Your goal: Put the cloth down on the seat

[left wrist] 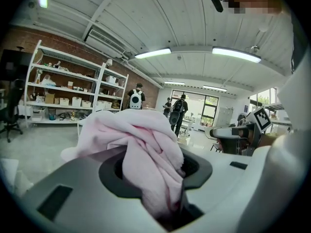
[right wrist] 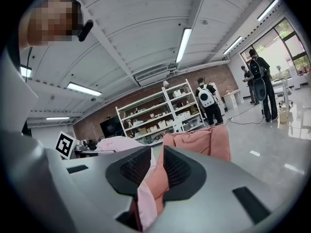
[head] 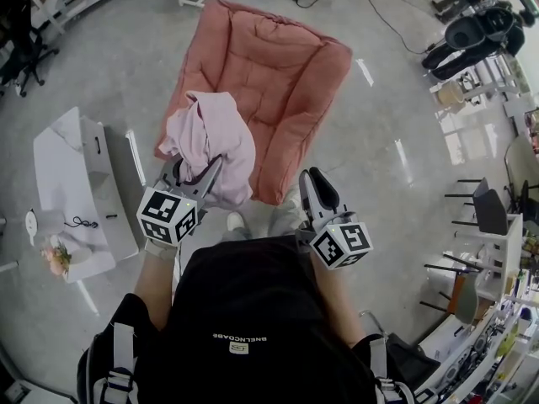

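The left gripper (head: 199, 172) is clamped on the pink cloth (head: 210, 133) above the seat's (head: 278, 66) near left corner, while the right gripper (head: 313, 182), jaws slightly apart, holds nothing.

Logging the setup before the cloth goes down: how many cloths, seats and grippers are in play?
pink cloth: 1
salmon seat: 1
grippers: 2 (left gripper, right gripper)
Total: 4

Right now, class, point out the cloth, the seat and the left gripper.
cloth (head: 223, 137), head view, on its bunched middle.
seat (head: 282, 66), head view, on the middle of its cushion.
left gripper (head: 195, 170), head view, between its fingertips, which are closed on the cloth.
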`<state>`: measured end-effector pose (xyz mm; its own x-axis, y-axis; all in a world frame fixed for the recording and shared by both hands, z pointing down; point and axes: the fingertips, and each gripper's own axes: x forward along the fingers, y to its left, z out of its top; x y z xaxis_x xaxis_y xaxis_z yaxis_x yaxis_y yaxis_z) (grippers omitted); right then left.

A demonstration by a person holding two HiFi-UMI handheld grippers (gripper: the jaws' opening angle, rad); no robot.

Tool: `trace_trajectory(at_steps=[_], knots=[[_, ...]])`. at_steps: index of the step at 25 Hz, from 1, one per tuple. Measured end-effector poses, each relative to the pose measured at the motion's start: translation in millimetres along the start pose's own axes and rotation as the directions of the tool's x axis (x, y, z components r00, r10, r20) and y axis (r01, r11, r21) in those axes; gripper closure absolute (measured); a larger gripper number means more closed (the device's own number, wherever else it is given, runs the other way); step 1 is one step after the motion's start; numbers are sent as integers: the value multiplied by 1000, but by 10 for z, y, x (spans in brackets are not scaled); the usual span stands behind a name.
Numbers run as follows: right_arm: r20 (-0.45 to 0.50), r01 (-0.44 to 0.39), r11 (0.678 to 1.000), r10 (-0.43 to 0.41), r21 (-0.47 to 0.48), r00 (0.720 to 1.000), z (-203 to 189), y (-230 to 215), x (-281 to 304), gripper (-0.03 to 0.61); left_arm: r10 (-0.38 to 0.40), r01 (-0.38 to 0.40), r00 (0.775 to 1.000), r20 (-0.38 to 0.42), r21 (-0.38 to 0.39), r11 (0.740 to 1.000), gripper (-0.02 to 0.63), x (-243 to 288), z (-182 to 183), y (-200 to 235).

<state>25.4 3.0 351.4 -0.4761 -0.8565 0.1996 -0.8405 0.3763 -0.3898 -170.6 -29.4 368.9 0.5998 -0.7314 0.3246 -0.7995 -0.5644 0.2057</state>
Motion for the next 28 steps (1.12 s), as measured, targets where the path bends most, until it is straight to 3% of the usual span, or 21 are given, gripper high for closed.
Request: trace_trajectory(at_steps=[6,16,28], knots=[[-20,-23,1000,23,17,1000,28,-208,136,482,33,-33,999,3,-45,998,439,231,60,52],[-30,-59,998,59,26,998,306,-630,422,482,38,-38,999,-2,-38,999,437,836,333,13],[-31,-1,998,2,60,1000,636,-1421,730,482,-17,16,1000,-10,-34,999,437,1971,698,100]])
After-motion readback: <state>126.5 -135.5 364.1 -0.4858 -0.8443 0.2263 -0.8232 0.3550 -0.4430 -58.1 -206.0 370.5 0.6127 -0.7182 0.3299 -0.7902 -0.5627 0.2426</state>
